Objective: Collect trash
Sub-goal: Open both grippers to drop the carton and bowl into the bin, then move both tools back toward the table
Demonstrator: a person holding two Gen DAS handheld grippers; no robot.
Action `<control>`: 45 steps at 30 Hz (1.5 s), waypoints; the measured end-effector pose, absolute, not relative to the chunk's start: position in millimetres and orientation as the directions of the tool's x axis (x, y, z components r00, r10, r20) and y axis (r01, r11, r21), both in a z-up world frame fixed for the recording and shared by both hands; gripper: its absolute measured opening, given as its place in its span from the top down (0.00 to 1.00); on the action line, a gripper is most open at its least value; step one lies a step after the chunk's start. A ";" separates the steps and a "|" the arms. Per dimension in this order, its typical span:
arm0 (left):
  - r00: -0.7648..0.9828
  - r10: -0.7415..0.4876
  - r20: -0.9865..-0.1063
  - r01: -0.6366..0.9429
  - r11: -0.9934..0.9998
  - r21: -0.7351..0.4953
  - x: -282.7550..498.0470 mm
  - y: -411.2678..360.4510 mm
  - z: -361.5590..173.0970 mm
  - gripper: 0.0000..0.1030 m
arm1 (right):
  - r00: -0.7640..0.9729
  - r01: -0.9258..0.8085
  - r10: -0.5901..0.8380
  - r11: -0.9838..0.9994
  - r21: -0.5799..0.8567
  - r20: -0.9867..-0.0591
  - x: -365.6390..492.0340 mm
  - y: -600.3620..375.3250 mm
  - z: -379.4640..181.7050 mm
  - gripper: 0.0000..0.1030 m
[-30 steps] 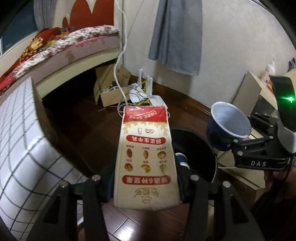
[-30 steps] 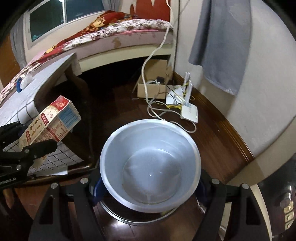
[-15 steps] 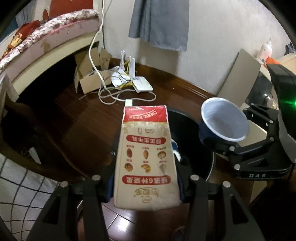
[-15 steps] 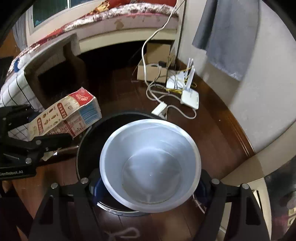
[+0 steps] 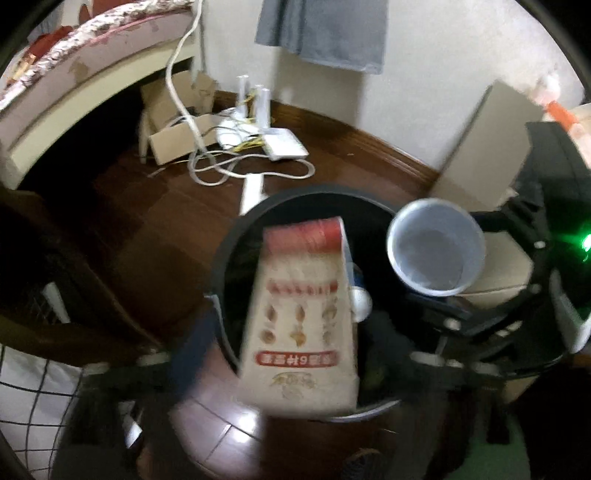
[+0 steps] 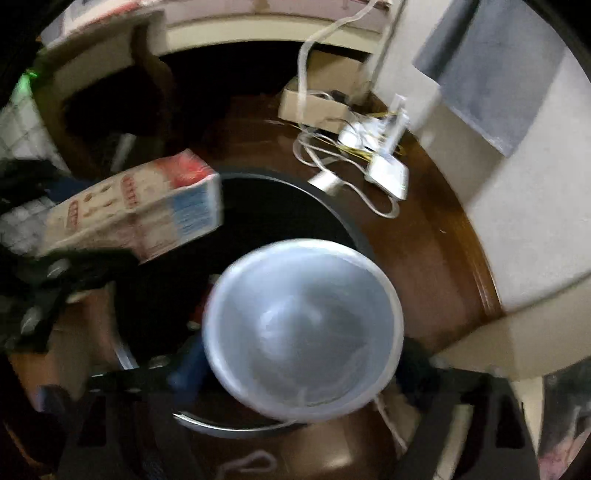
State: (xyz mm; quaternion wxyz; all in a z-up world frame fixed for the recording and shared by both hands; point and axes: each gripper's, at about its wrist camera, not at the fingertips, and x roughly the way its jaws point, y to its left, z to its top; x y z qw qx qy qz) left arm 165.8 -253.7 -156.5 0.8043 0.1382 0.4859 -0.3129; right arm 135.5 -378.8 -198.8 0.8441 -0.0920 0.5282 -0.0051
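A red-and-cream carton [image 5: 301, 325] hangs over the open black trash bin [image 5: 236, 236], its image blurred. My left gripper [image 5: 295, 373] has spread its fingers wide, and the carton sits apart from them. The carton also shows in the right wrist view [image 6: 140, 218] above the bin [image 6: 347, 221]. A white paper cup [image 6: 303, 328] sits between the fingers of my right gripper [image 6: 295, 373], above the bin; the fingers look spread and blurred. The cup also shows in the left wrist view [image 5: 436, 251].
A router and white cables [image 5: 258, 147] lie on the dark wood floor beside a cardboard box [image 5: 173, 133]. A bed [image 5: 85, 85] stands at the back left. A grey cloth [image 5: 325, 33] hangs on the wall. Cardboard [image 5: 480, 147] leans at the right.
Both grippers moved forward over the bin. The left fingers have spread apart from the carton, which now looks loose and blurred. The cup has shifted in the right gripper.
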 end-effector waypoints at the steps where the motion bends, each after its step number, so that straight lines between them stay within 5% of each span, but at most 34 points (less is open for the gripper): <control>1: 0.332 -0.372 -0.867 0.634 0.768 -0.087 166.6 -252.2 -156.9 0.02 | 0.435 -0.076 -0.093 0.987 -0.139 -0.896 135.7 -383.7 -199.3 0.04; 23: 0.465 -0.249 -0.850 0.513 0.858 0.029 156.6 -213.7 -153.0 0.01 | 0.426 -0.017 -0.144 0.986 -0.167 -0.893 140.5 -380.0 -184.4 0.01; 45: 0.638 -0.192 -0.746 0.331 0.943 0.041 124.7 -137.0 -78.5 0.01 | 0.568 -0.102 -0.042 0.987 -0.121 -0.822 122.4 -305.2 -116.3 0.01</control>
